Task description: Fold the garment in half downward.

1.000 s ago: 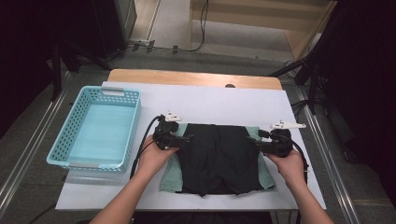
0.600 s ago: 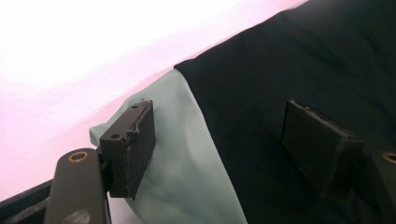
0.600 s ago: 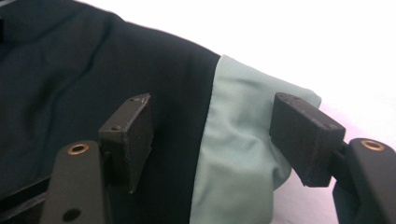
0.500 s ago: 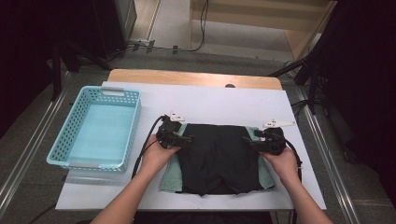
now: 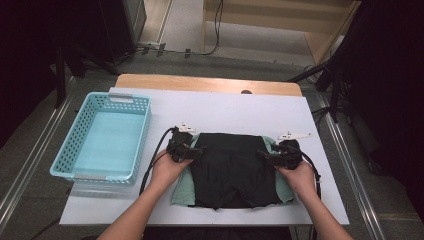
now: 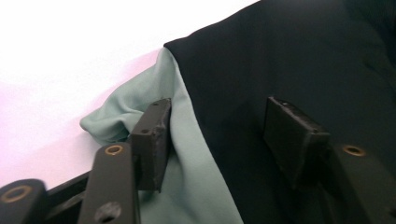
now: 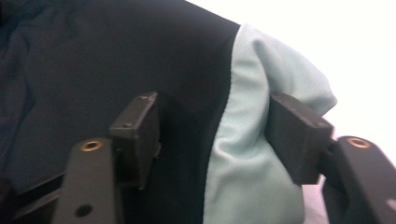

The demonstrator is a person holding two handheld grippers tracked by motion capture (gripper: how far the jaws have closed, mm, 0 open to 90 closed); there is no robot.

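A black garment (image 5: 231,170) lies flat on a pale green garment (image 5: 181,187) near the table's front edge. My left gripper (image 5: 199,151) is at the stack's left edge, open, its jaws astride the green fold (image 6: 187,140) and black cloth (image 6: 280,60). My right gripper (image 5: 264,155) is at the stack's right edge, open too, with the black edge (image 7: 140,56) and the green edge (image 7: 254,140) between its jaws.
A light blue plastic basket (image 5: 65,160) stands on the left of the white table (image 5: 225,110). A wooden strip (image 5: 200,84) runs along the far edge. Cables (image 5: 152,160) trail from both grippers. Metal rails flank the table.
Both grippers have moved inward onto the side edges of the stacked garments; the right one has come in further from the right.
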